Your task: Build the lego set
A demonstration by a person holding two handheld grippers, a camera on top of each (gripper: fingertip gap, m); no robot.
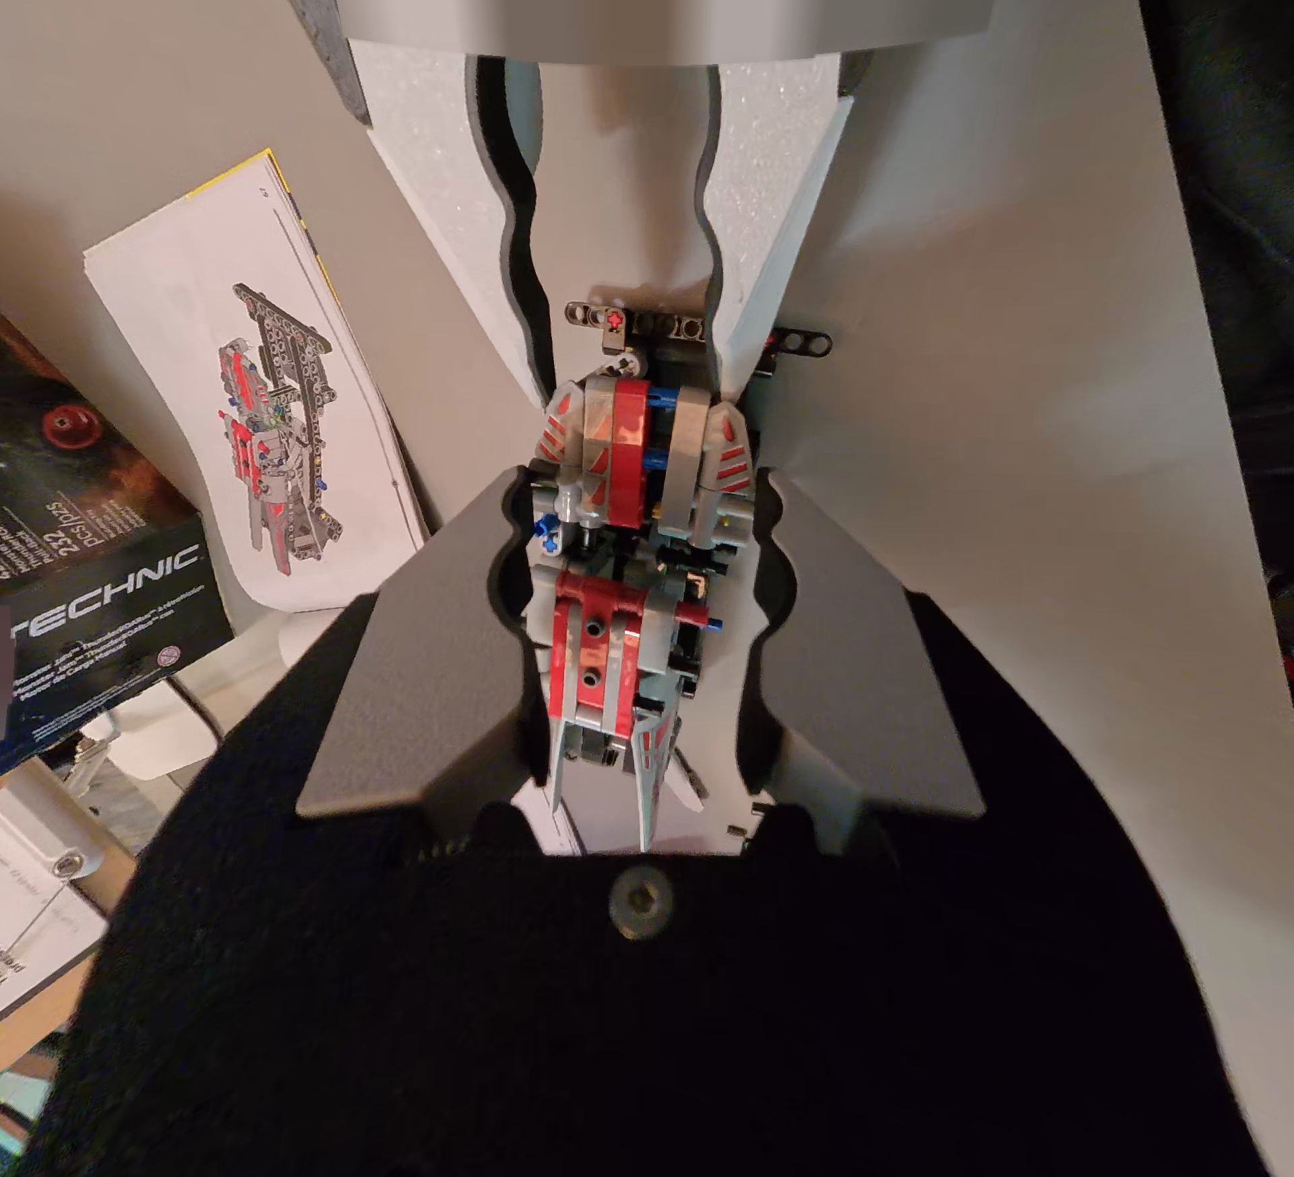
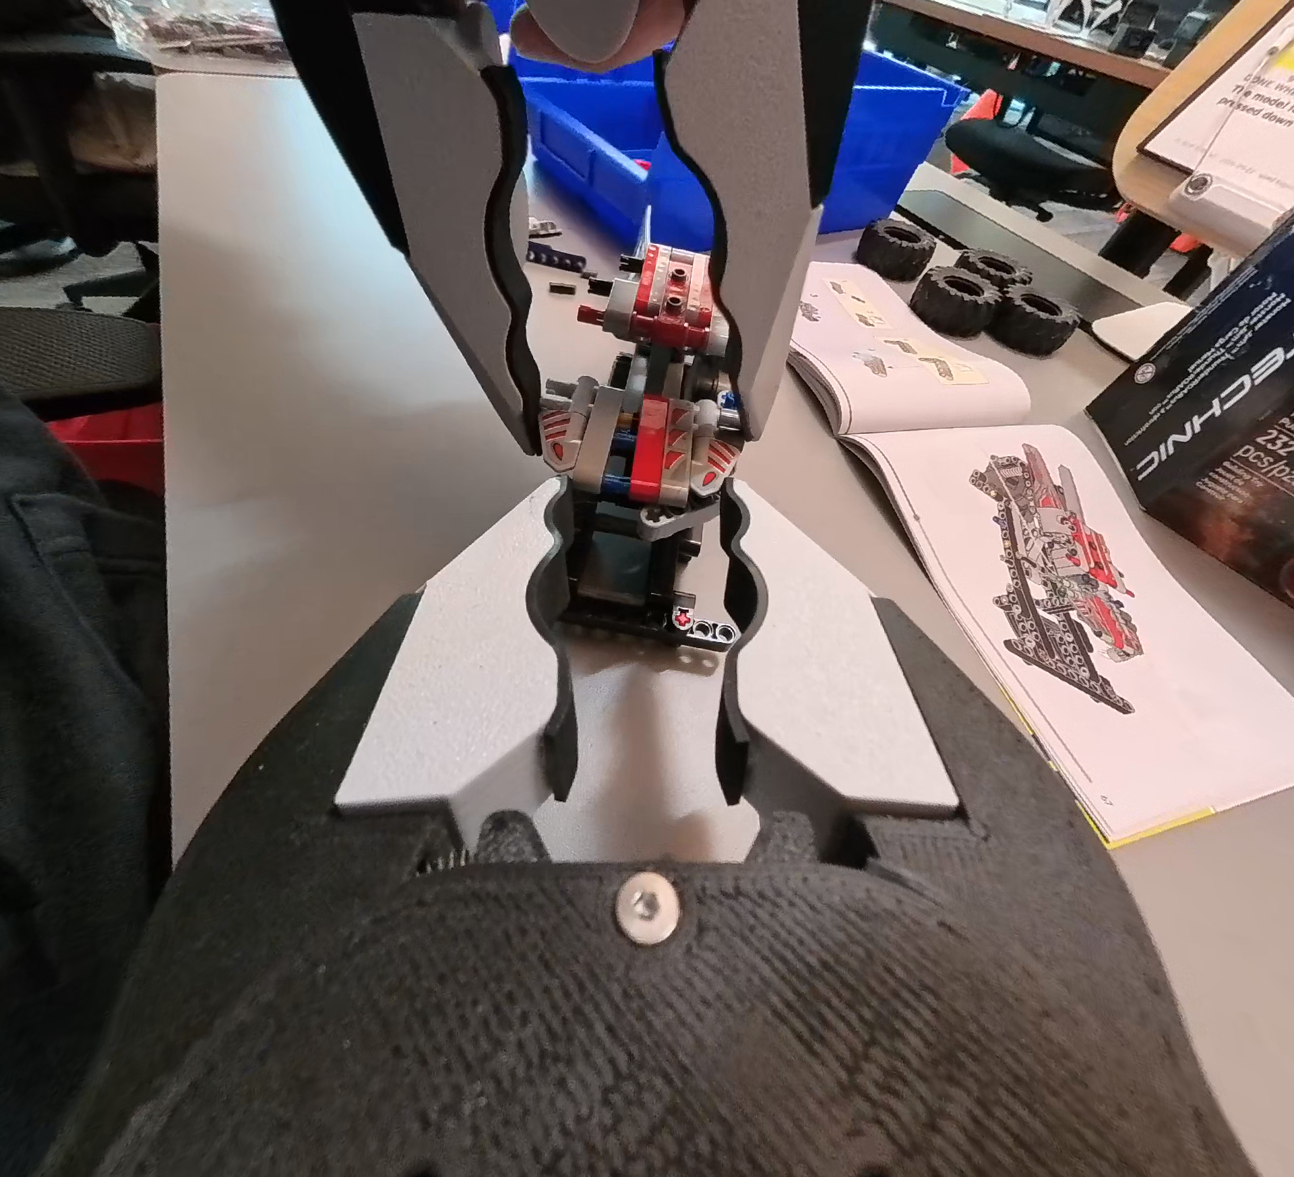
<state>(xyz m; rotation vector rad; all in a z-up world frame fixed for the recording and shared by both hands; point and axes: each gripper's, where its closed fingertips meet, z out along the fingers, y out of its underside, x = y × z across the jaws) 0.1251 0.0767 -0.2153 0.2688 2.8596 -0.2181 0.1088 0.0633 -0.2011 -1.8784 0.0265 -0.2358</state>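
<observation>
Red-and-grey lego model (image 2: 648, 429) sits mid-frame in both views, on the white table (image 2: 315, 443). Left gripper (image 1: 641, 499) and right gripper (image 2: 641, 517) meet it from opposite ends, fingers flanking the model; firm contact cannot be confirmed. Model's underside is hidden. Open instruction booklet (image 2: 1050, 583) at right, partly cropped.

Grey gripper (image 2: 641, 499) fingers, wavy black pads, black textured body, silver screw (image 2: 647, 914)
</observation>
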